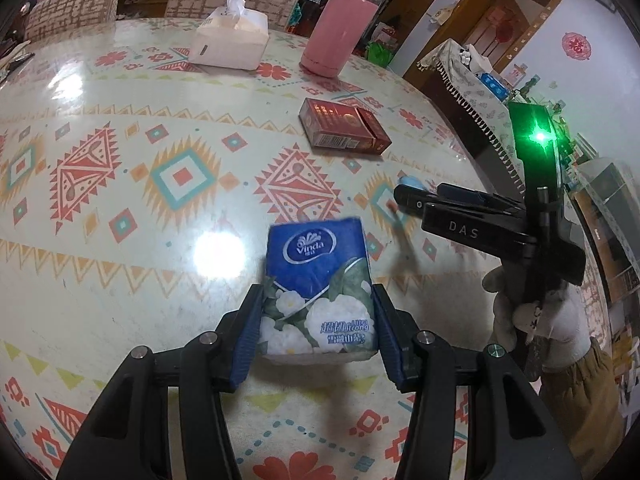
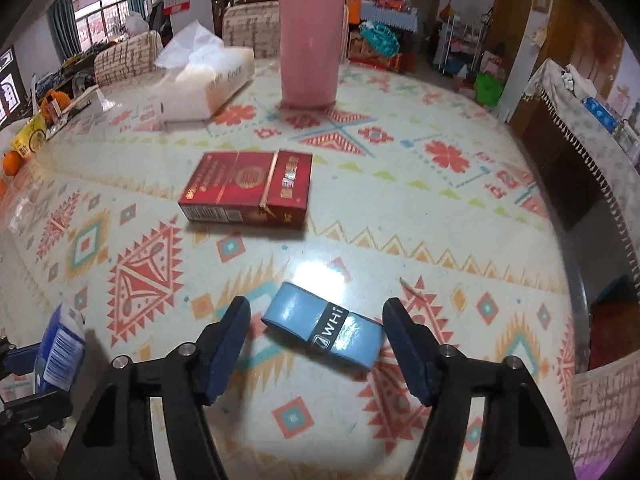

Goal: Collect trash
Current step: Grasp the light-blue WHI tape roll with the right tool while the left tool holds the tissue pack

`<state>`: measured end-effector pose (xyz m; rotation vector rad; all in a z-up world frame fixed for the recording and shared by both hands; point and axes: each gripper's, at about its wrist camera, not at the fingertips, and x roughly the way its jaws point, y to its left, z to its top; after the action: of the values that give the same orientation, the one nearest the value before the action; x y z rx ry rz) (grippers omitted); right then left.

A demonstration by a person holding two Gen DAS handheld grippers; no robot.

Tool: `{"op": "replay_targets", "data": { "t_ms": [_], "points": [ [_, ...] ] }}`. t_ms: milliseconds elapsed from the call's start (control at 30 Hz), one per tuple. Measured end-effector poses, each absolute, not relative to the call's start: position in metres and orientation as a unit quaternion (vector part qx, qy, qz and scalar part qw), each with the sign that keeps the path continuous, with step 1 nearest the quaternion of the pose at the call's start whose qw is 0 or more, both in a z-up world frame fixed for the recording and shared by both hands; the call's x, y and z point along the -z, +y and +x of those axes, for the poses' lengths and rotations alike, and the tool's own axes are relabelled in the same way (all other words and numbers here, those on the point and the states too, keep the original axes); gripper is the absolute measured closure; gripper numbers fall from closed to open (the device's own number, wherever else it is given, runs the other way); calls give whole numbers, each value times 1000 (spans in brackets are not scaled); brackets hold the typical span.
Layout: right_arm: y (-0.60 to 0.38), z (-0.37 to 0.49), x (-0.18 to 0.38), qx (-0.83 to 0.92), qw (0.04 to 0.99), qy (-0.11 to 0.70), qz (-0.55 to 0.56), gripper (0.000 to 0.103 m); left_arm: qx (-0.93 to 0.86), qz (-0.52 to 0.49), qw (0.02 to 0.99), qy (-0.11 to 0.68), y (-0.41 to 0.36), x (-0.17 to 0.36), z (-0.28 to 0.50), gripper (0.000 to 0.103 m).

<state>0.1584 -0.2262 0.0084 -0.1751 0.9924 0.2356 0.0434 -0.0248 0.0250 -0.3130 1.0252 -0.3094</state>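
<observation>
Left gripper (image 1: 318,332) is clamped on a blue glossy tissue pack (image 1: 318,288) w/ white flower print, held above the patterned bench (image 1: 120,128). Only the right wrist view shows the right gripper (image 2: 316,344) w/ pads apart, straddling a flat blue banded roll (image 2: 324,326) lying on the bench, not touching it. Beyond: red cardboard cigarette box (image 2: 248,188), pink cylindrical bottle (image 2: 310,48), soft white tissue box (image 2: 200,80).
</observation>
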Motion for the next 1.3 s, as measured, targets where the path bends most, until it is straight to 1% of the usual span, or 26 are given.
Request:
{"op": "replay_targets", "data": {
  "t_ms": [33,67,333,367,400,433,500,533,567,600,700,767,833,900,933,1100,1300],
  "points": [
    [-228,157,-8,-112,870,474,-80,32,147,-149,848,487,-25,-25,44,52],
    [-229,154,-9,-112,871,473,-77,38,146,-149,849,486,-25,-25,44,52],
    [-231,118,-15,-110,870,477,-52,43,143,-147,851,484,-24,-25,44,52],
    [-232,113,-16,-113,870,478,-48,47,143,-148,851,483,-24,-25,44,52],
    [-233,105,-19,-117,870,477,-40,57,142,-149,851,483,-23,-25,43,52],
    [-235,95,-23,-120,870,478,-30,59,142,-150,851,483,-23,-25,43,52],
    [-239,81,-27,-122,869,480,-13,67,143,-153,850,483,-22,-25,43,52],
    [-241,72,-29,-124,868,480,-7,69,144,-155,850,483,-21,-25,43,52],
    [-242,64,-28,-129,865,485,-3,82,146,-157,849,484,-21,-25,42,52],
    [-242,57,-25,-135,858,495,2,89,147,-157,848,484,-21,-25,43,52],
    [-246,36,-17,-139,847,513,18,89,148,-153,848,486,-24,-25,41,52],
    [-249,28,-16,-137,850,508,29,89,147,-152,847,487,-25,-24,41,52],
    [-253,23,-18,-119,861,494,30,81,144,-153,848,487,-24,-24,42,52],
    [-257,24,-20,-108,866,486,42,43,142,-153,848,487,-24,-23,42,52],
    [-260,26,-21,-100,870,480,50,38,141,-153,848,488,-24,-22,43,52],
    [-263,44,-17,-79,865,485,105,36,141,-152,841,500,-25,-15,47,52],
    [-246,68,-9,-29,869,484,93,36,140,-154,841,499,-25,-14,47,52]
  ]
}}
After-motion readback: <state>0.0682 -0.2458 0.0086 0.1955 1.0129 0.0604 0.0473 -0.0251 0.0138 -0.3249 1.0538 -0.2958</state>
